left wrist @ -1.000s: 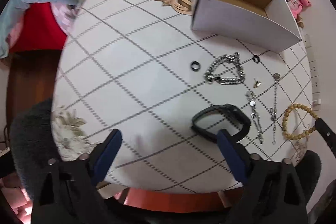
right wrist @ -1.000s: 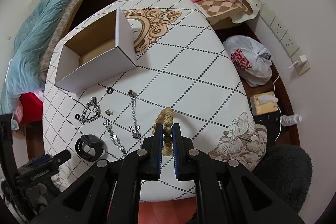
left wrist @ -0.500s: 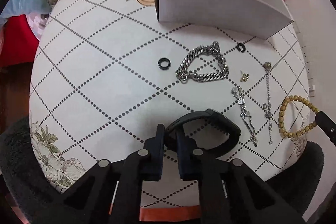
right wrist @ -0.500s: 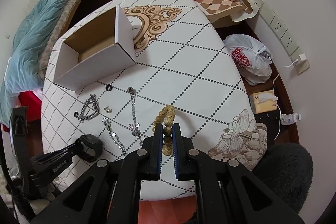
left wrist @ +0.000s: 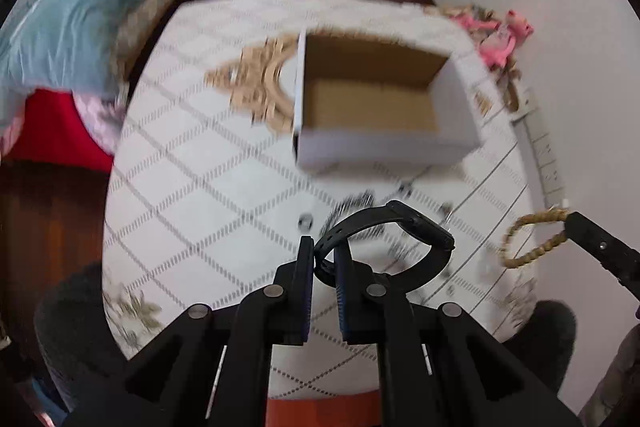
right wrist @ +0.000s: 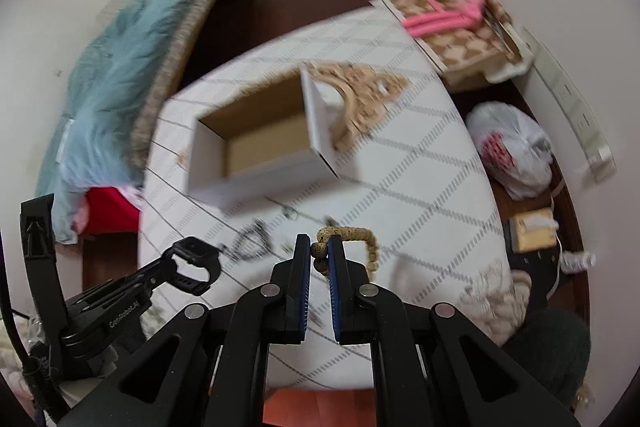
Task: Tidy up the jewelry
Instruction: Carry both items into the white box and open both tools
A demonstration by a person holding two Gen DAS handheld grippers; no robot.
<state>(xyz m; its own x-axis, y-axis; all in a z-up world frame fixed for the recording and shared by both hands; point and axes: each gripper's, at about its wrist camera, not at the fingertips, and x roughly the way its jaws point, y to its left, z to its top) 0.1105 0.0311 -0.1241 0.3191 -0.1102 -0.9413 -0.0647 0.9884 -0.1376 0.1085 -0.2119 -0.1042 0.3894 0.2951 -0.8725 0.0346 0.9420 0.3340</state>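
The left gripper (left wrist: 324,259) is pinching a black watch (left wrist: 404,231) on the near side of the open cardboard box (left wrist: 384,147). The right gripper (right wrist: 319,253) is clamping a beaded bracelet (right wrist: 360,243), also raised nearer than the box.

Each black claw (left wrist: 323,259) (right wrist: 319,255) has blue-edged inner pads, silver round screws, and angular cut-out struts.

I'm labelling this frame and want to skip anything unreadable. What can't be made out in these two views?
- Small pieces lying on the white quilted table: motion blur smears them in both views, so type and count are unreadable.
- Black watch band, left wrist view: the left hand-held gripper hides the pinched part.
- Tan beaded bracelet, right wrist view: the right hand-held gripper covers several beads.
- White cardboard box: its near floor is hidden by its front wall.
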